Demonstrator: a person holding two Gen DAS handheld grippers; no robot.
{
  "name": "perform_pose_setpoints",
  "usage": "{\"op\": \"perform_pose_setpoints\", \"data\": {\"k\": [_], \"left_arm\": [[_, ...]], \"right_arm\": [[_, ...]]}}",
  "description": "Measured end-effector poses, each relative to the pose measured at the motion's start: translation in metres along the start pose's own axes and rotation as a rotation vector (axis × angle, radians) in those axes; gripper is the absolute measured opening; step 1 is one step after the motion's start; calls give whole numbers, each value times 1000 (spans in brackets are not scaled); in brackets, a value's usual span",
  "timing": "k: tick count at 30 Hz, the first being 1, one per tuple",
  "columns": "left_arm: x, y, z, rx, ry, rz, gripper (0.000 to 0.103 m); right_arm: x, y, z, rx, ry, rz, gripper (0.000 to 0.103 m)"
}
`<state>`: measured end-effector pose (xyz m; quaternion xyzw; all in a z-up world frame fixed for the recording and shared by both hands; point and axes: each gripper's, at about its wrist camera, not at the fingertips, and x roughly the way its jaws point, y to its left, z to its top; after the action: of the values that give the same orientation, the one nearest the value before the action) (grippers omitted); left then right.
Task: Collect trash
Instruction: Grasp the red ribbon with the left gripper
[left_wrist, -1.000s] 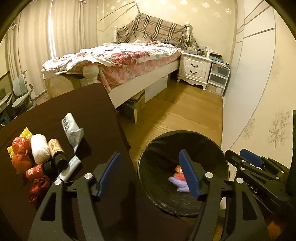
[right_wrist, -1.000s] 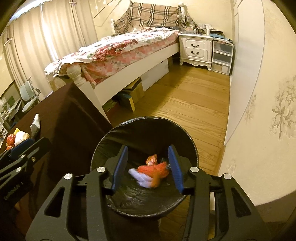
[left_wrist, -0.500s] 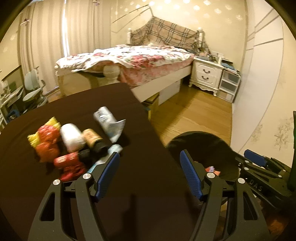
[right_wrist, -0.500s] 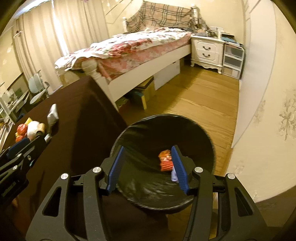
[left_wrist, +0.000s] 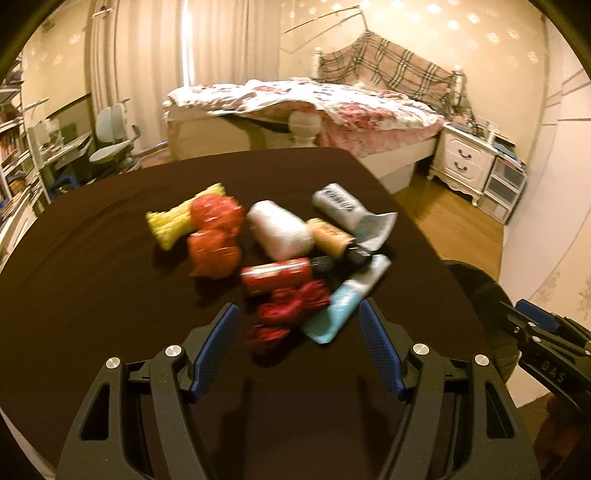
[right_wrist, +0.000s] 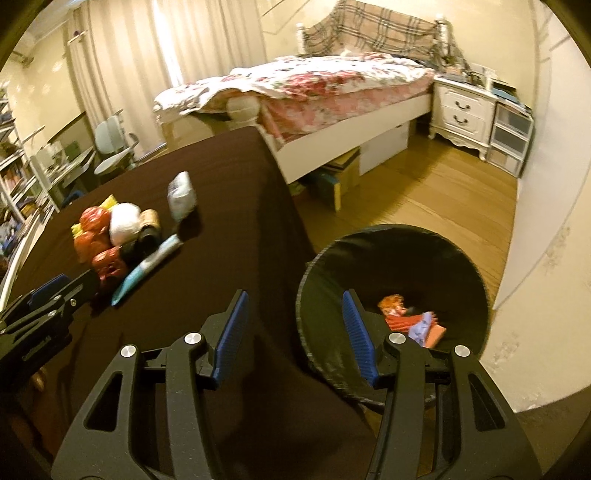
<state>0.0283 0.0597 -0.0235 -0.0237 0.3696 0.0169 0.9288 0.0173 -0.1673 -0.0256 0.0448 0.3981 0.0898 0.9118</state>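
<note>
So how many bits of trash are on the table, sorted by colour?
Yellow bundle: 1
Orange wads: 2
White roll: 1
Grey pouch: 1
Brown bottle: 1
Red bottle: 1
Dark red netting: 1
Blue tube: 1
Total: 9

tool (left_wrist: 298, 347): black frame | blue ribbed pads | silver screws

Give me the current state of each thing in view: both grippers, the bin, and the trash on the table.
left gripper: open, empty, fingers facing the pile
right gripper: open, empty, between table edge and bin
trash bin: upright on the floor, open top, black liner
orange wrapper: lying in the bin
trash pile: on the table, uncollected
blue tube: lying flat, nearest the left fingers
</note>
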Motion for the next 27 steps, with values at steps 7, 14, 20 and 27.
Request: {"op": "perform_pose_setpoints", "data": {"k": [7,14,20,27], "left_arm": [[8,13,-1,-7,25,12,65],[25,14,-1,13,98,-21,50],[22,14,-8,32,117,-61,34],[8,20,-16,10,98,-73,30]], "right_arm": [[5,20,1,-37,15,28,52],[9,33,1,-60,26,41,52],[11,40,-1,-73,35,48,52],[11,50,-3,-89,39,60,52]]}}
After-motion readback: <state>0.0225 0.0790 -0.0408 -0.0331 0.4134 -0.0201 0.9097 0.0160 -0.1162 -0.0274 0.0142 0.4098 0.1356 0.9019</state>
